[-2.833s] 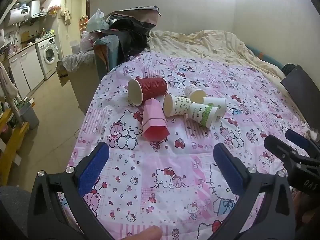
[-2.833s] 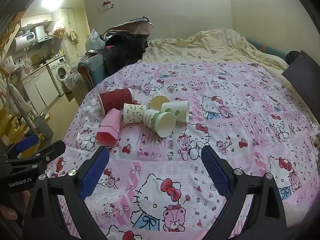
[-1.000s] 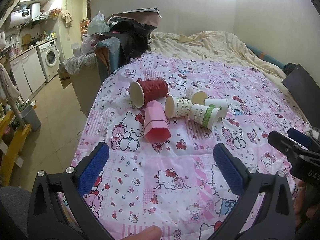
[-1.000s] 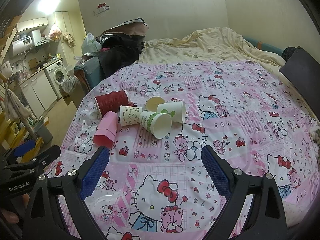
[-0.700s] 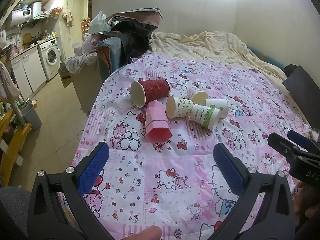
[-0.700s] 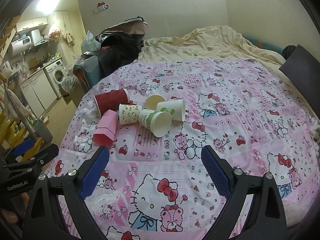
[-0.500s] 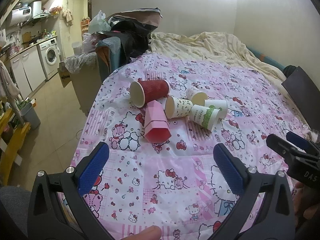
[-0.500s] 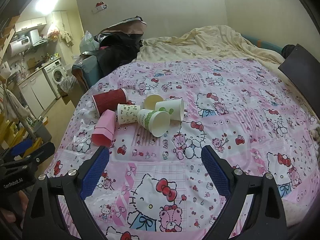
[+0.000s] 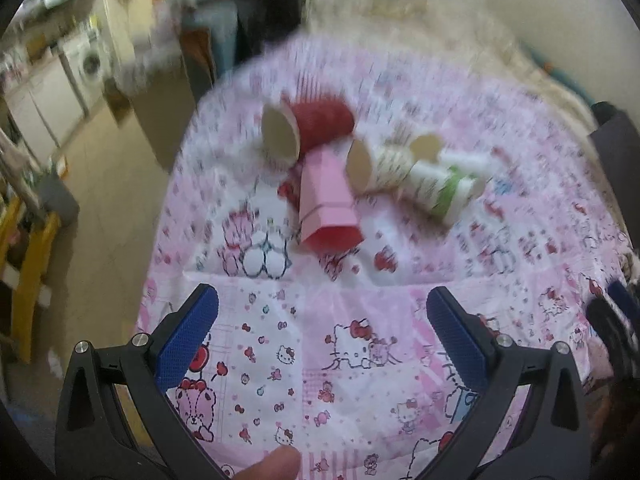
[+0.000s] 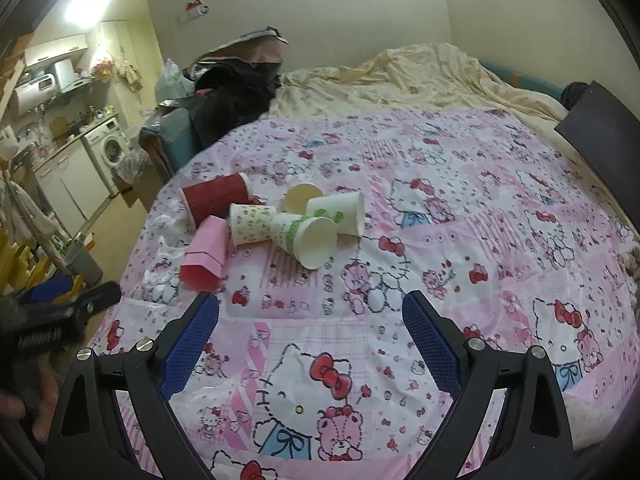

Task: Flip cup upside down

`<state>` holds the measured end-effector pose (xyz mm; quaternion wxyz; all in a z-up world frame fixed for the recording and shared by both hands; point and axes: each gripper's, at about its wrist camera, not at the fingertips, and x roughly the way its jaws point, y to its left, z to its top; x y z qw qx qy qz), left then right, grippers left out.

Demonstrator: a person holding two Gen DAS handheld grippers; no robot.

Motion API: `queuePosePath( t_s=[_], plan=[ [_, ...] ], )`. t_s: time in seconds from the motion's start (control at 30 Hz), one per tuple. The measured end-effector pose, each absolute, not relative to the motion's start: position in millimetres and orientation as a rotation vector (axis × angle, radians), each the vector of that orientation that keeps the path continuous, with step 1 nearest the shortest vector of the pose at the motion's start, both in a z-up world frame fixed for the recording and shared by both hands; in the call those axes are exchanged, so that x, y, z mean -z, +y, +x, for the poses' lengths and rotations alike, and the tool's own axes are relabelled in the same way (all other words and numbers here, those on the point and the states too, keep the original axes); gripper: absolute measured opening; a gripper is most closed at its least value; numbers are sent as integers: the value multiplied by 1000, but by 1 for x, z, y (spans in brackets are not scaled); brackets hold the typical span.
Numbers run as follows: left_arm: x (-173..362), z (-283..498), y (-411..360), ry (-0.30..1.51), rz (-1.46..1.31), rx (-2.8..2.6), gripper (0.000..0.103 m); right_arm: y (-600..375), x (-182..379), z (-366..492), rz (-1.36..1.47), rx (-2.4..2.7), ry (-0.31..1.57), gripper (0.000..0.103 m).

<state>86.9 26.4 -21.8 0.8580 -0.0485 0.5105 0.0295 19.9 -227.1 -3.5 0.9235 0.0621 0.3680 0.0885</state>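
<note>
Six toppled cups (image 10: 302, 236), grippers (image 10: 310, 336) agape

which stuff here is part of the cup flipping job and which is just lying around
Job:
red cup, pink cup, patterned cup, green-band cup, white cup, all on their sides
left gripper and right gripper, both open

Lying about:
washing machine
cream blanket
dark clothes pile

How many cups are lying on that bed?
6, clustered: ribbed red paper cup far left, pink faceted cup nearest, patterned white cup, green-banded cup, cream cup, white cup rightmost.
</note>
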Motion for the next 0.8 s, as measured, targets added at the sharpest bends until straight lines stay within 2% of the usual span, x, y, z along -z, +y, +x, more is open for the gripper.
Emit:
queuePosePath(
  t_s=[0.13,0.27,0.4,0.6,0.63,0.73,0.77,0.8],
  plan=[
    [56,144,39,1288,-206,-48,102,-239,12,27,163,-143,804,95],
    [85,180,41,1390,-247,-86,101,-252,19,36,204,-118,848,95],
    [104,205,31,1396,-189,-112,91,-262,30,44,257,-99,908,95],
    [116,217,15,1412,-174,-69,90,-265,49,53,320,-116,1011,95],
    [117,218,14,1414,-174,-67,86,-264,50,53,318,-116,1016,95],
    [121,223,16,1425,-183,-86,84,-263,50,54,310,-122,1023,95],
    [121,223,16,1425,-189,-89,83,-262,51,55,310,-124,1026,95],
    [122,222,17,1430,-186,-96,76,-262,52,55,312,-125,1030,95]
  ],
)
